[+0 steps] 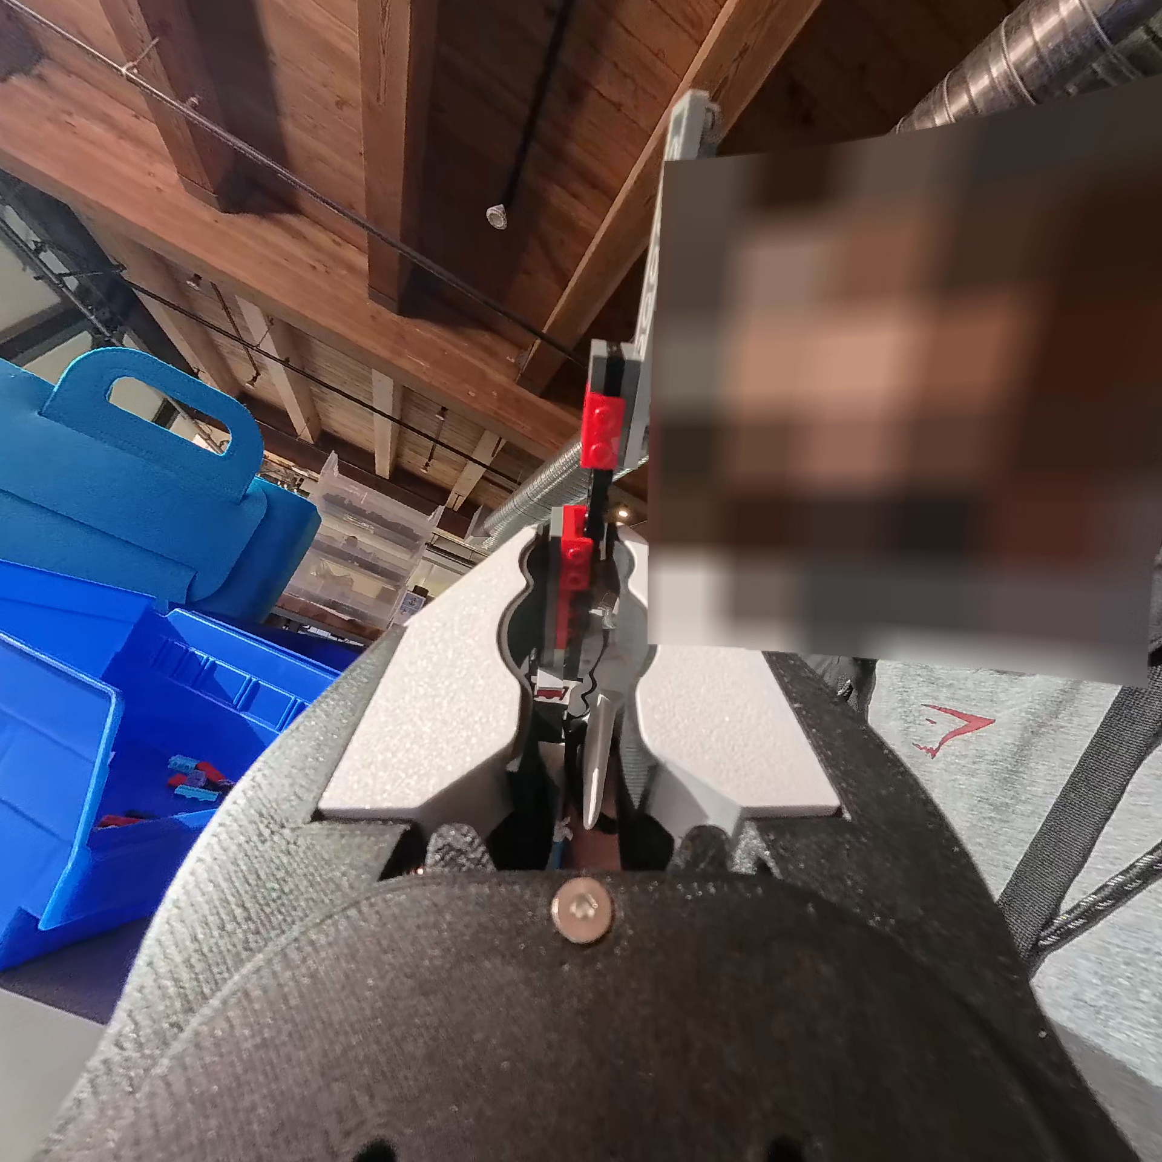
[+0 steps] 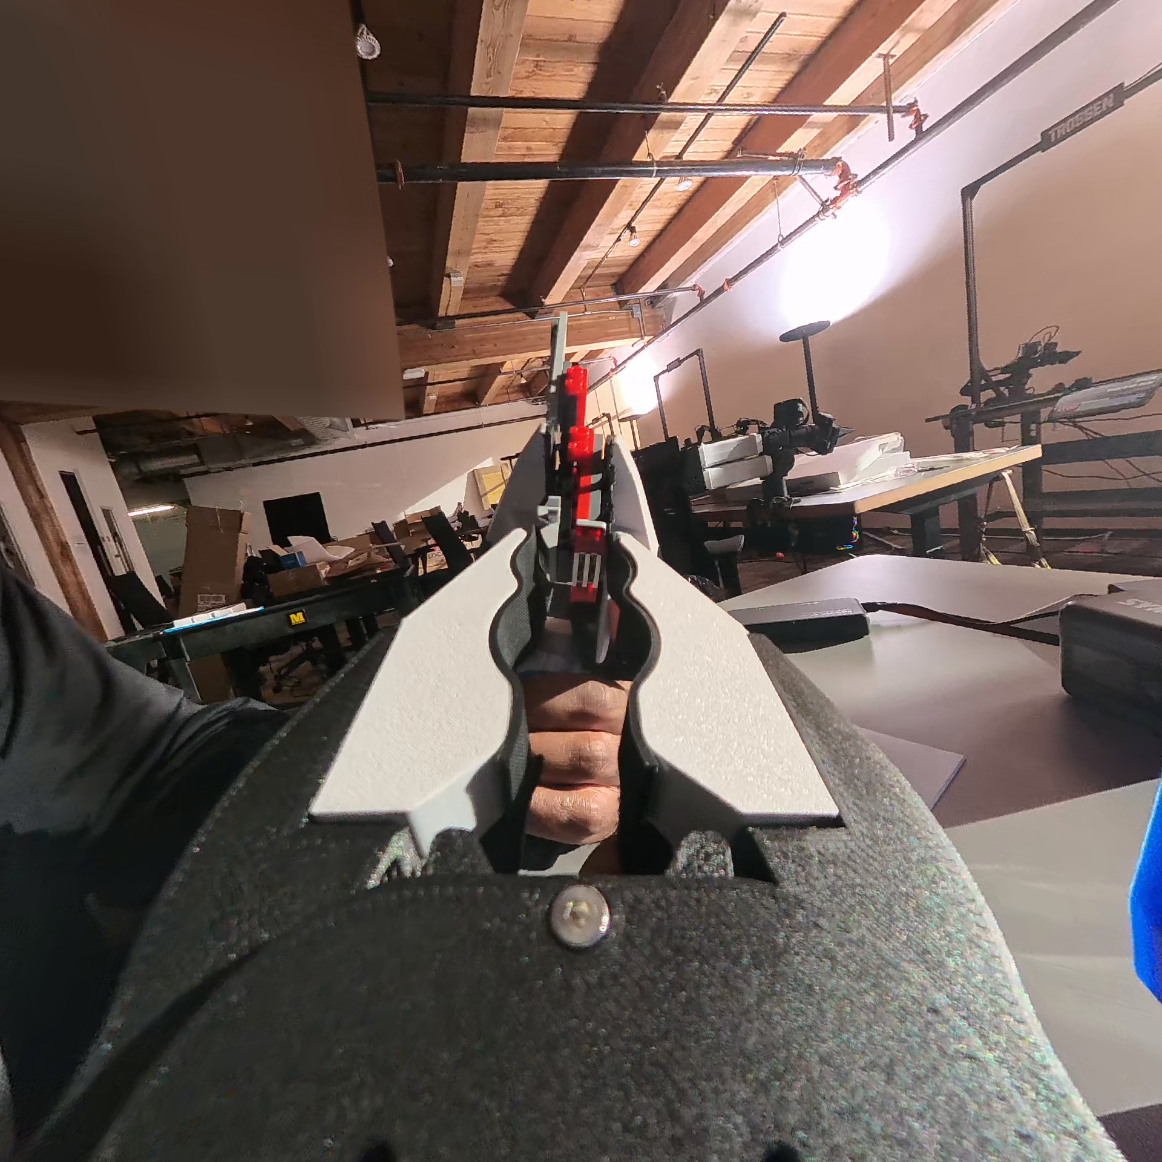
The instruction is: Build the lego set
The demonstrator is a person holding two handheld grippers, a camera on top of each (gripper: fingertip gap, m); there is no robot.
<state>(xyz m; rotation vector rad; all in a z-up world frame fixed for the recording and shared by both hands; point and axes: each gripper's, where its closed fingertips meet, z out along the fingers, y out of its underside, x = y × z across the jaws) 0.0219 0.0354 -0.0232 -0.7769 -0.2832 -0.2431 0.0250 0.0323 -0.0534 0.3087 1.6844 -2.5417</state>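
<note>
A lego model of red, black and grey pieces is held up towards the wooden ceiling. In the left wrist view my left gripper (image 1: 581,547) is shut on its lower part, and a red brick (image 1: 602,427) and a long grey plate (image 1: 682,138) rise above the fingers. In the right wrist view my right gripper (image 2: 575,547) is shut on the same model (image 2: 575,440). The left gripper's white fingers (image 2: 528,478) show just beyond it, clamped on the model's sides. A hand (image 2: 572,754) shows between the right gripper's fingers.
Blue bins (image 1: 188,660) sit at the left, one holding several loose lego pieces (image 1: 195,780). A blue foam case (image 1: 126,471) and a clear drawer organiser (image 1: 371,541) stand behind. A person's grey shirt (image 1: 1006,786) is close. A table (image 2: 943,691) with black boxes (image 2: 1113,635) lies right.
</note>
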